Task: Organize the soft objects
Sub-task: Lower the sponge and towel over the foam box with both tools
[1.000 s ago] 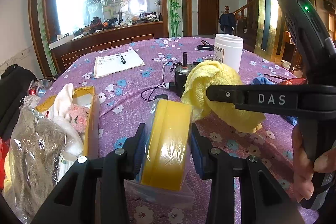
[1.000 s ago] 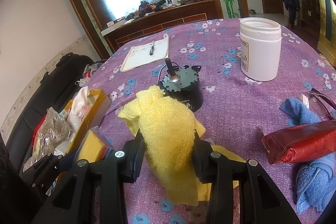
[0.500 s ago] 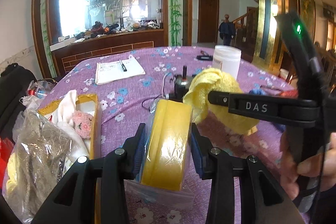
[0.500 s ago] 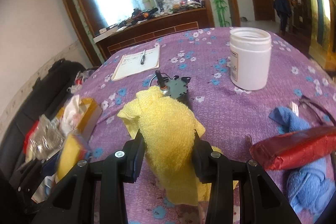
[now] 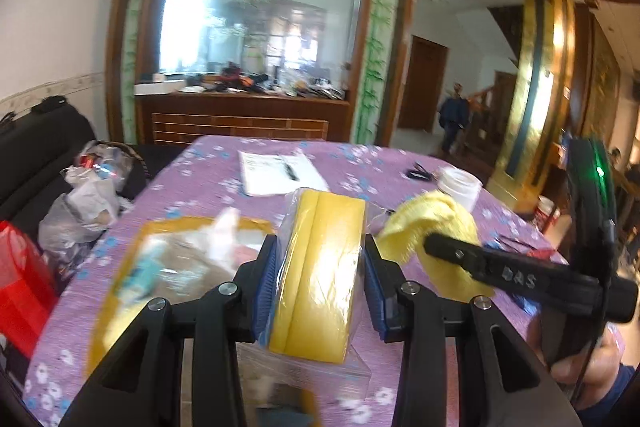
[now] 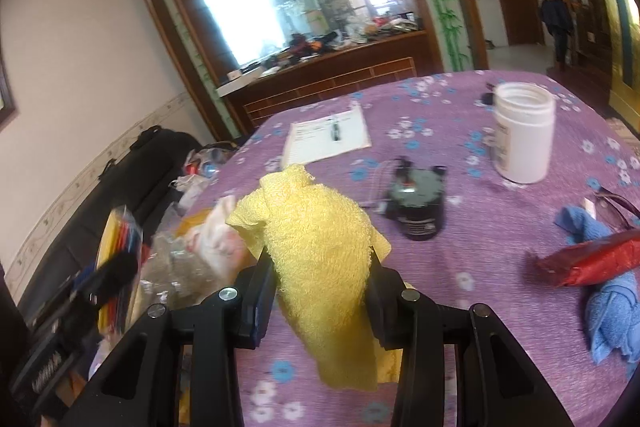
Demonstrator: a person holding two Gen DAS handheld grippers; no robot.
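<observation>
Both grippers had risen since the earlier frame. Left gripper [image 5: 320, 291] pinched the upright yellow sponge [image 5: 320, 267]; right gripper [image 6: 320, 303] pinched the yellow towel [image 6: 320, 259]. The yellow box [image 5: 120, 267] lay left, nearer the left gripper.

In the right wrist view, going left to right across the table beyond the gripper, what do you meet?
Yellow towel held in the right gripper → black motor → white jar → red pouch lying over the blue cloth.

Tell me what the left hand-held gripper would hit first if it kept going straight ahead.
Probably the purple tablecloth near the white notepad; the left hand-held gripper, clamping the yellow sponge, points slightly downward. Depth is uncertain.
</observation>
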